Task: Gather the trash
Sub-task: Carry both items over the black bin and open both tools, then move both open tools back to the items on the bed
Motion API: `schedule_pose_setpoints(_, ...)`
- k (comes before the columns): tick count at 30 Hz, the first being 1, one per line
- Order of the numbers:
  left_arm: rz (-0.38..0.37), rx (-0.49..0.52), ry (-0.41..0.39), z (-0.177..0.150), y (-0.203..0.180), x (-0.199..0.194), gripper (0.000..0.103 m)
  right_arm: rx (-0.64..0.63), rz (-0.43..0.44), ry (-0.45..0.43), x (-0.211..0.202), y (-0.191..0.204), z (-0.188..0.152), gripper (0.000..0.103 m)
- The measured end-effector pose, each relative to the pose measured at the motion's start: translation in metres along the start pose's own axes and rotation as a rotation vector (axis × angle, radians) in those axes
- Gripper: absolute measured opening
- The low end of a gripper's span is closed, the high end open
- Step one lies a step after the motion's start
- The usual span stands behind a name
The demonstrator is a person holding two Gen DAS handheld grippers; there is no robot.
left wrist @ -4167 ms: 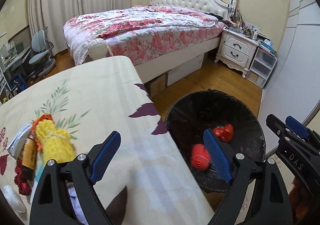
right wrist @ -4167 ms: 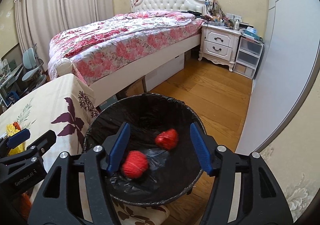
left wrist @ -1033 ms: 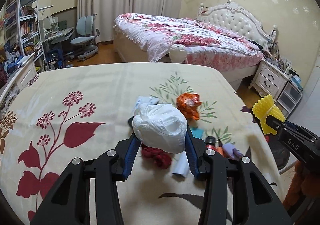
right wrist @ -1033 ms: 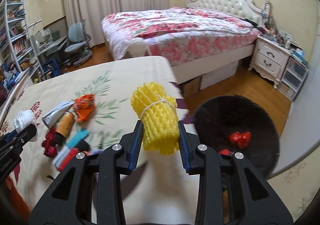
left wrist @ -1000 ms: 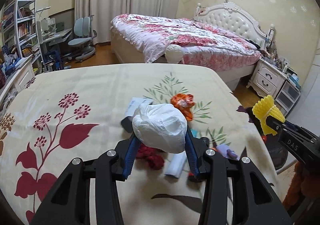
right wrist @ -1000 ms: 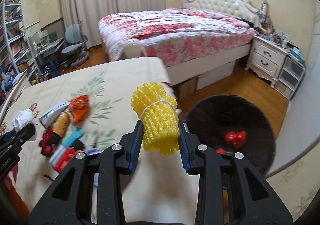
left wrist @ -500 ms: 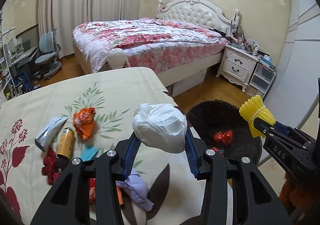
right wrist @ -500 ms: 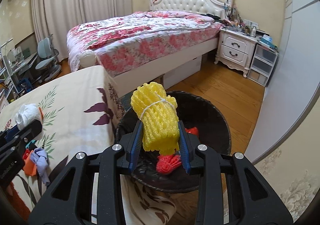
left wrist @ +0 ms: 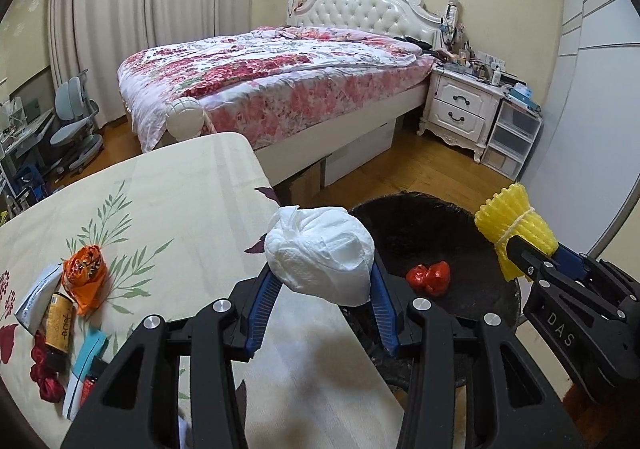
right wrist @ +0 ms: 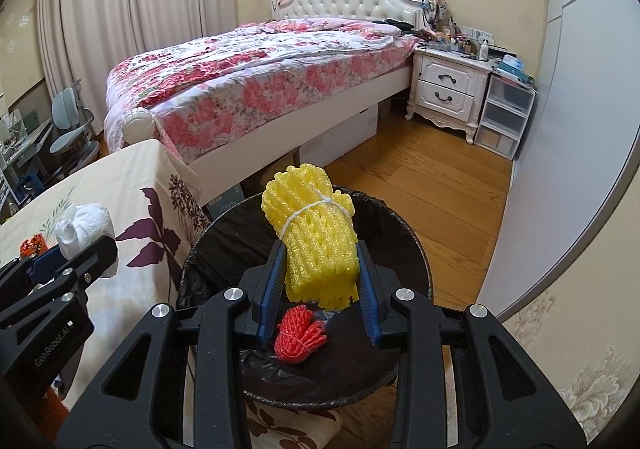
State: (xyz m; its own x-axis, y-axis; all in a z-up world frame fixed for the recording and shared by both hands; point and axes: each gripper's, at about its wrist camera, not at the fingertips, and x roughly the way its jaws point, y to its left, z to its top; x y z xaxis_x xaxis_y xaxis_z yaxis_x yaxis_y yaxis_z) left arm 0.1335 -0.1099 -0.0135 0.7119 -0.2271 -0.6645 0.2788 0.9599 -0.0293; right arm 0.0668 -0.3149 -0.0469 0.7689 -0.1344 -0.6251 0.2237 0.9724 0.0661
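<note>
My left gripper point(left wrist: 320, 281) is shut on a crumpled white tissue wad point(left wrist: 320, 255), held above the table's right edge beside the black-lined trash bin point(left wrist: 420, 225). My right gripper point(right wrist: 318, 281) is shut on a yellow foam net bundle point(right wrist: 316, 237) and holds it over the bin point(right wrist: 224, 233). A red net ball point(right wrist: 300, 333) lies inside the bin, and it also shows in the left wrist view point(left wrist: 428, 277). The right gripper with the yellow bundle point(left wrist: 516, 229) also shows in the left wrist view, and the tissue wad point(right wrist: 86, 227) in the right wrist view.
On the flowered tablecloth point(left wrist: 180, 201) at the left lie an orange wrapper point(left wrist: 84, 277), a brown can point(left wrist: 60, 319), a silver pouch point(left wrist: 34, 293), red scraps point(left wrist: 44, 373) and a teal packet point(left wrist: 86, 349). A bed point(left wrist: 272, 89) and a nightstand point(left wrist: 460, 109) stand beyond on the wood floor.
Both grippers have swung right from the table toward the bin, each keeping its load. The yellow bundle now hangs over the bin and the tissue wad is at the table's edge.
</note>
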Motion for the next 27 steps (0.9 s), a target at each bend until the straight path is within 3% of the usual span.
schedule_pose_setpoints(14, -0.008, 0.051, 0.013, 0.01, -0.02, 0.025, 0.049, 0.021, -0.043, 0.034, 0.023, -0.011, 0.003, 0.034)
schedule_pose_setpoints(16, -0.01, 0.05, 0.022, 0.01, -0.02, 0.028, 0.054, 0.021, -0.049, 0.038, 0.025, -0.012, 0.003, 0.036)
schedule_pose_setpoints(20, -0.005, 0.065, 0.003, 0.009, -0.023, 0.027, 0.075, 0.019, -0.06, 0.038, 0.027, -0.012, 0.002, 0.043)
schedule_pose_setpoints(27, 0.007, 0.075, 0.0, 0.01, -0.025, 0.025, 0.082, 0.03, -0.079, 0.026, 0.02, -0.015, 0.002, 0.048)
